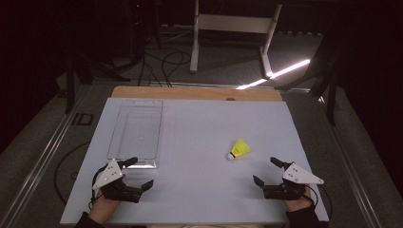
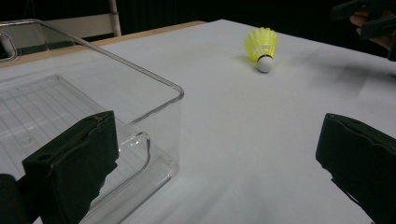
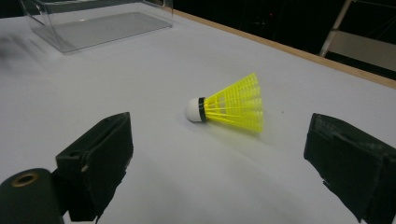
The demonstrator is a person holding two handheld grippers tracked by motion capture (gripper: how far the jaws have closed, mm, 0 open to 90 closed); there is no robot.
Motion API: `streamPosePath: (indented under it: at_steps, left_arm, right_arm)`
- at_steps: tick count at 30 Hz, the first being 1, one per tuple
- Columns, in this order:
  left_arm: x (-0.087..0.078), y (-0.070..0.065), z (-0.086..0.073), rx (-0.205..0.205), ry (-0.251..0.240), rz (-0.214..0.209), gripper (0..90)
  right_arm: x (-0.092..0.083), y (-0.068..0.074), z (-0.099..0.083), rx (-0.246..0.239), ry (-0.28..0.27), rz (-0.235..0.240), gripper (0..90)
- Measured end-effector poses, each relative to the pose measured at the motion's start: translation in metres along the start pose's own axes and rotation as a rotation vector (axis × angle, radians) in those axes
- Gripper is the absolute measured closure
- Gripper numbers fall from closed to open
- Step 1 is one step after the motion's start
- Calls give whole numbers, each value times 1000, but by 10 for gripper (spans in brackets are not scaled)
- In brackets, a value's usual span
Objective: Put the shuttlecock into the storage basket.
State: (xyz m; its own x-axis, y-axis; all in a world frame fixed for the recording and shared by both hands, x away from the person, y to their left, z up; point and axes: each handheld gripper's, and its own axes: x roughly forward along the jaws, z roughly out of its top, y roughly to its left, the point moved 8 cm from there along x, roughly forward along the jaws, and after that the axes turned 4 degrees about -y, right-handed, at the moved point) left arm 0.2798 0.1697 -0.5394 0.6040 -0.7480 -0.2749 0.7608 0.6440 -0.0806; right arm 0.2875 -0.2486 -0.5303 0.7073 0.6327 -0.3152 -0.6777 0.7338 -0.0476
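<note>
A yellow shuttlecock (image 1: 239,149) with a white cork tip lies on its side on the white table top (image 1: 199,137), right of centre. Ahead of the right gripper's jaws the shuttlecock (image 3: 230,107) lies a short way off, cork pointing left. My right gripper (image 1: 272,171) rests at the near right, open and empty. At the near left my left gripper (image 1: 139,173) stands open, empty, just before the near end of a clear plastic tray (image 1: 135,128). The shuttlecock (image 2: 261,45) lies far ahead in the left gripper view, and the tray (image 2: 70,112) is empty.
A wooden strip (image 1: 195,93) borders the table's far edge. Beyond it stand a white metal frame (image 1: 233,28) and cables on the dark floor. Dark posts stand at both sides.
</note>
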Motion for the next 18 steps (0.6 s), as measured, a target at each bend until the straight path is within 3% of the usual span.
streamPosePath:
  at_steps: [11,18]
  left_arm:
    - [0,-5,15,-13,11,-36,0]
    - [0,-6,29,-3,94,-71,0]
  right_arm:
    - [1,1,0,4,3,3,82]
    - [2,3,1,-3,3,7,83]
